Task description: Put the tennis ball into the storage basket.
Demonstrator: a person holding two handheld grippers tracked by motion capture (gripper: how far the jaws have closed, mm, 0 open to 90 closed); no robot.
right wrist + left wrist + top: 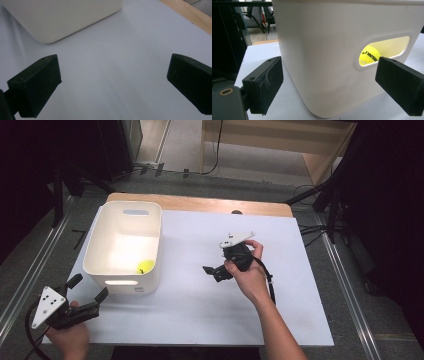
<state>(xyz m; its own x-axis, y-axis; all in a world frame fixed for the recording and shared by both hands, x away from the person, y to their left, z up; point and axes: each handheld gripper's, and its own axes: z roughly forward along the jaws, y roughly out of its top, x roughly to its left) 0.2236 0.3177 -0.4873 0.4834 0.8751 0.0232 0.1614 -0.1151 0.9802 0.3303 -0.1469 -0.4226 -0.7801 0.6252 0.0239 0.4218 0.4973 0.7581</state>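
- We're over a table (210,320) under a white sheet, a strip of bare wood along its far edge, dark floor and stands all around.
- On the left half sits a white bin (102,252), tall-walled, with slot handles cut into its near and far ends.
- Inside it, down in the near right corner, we've got a yellow tennis ball (145,266) resting on the floor of the bin.
- The left gripper view catches that ball (368,55) through the near handle slot, black lettering on it; the word itself we can't read for sure from here.
- The left gripper (89,289) hovers at the near left corner of the table, just short of the bin's near wall, its fingers (265,83) spread wide with nothing between them.
- The bin wall (324,62) stands between those fingers in that view, but neither pad touches it.
- The right gripper (211,273) is out mid-table, well apart from the bin and pointing towards it.
- Its fingers (37,87) are wide open too, gripping nothing, with bare white sheet between them and a corner of the bin (62,17) beyond.
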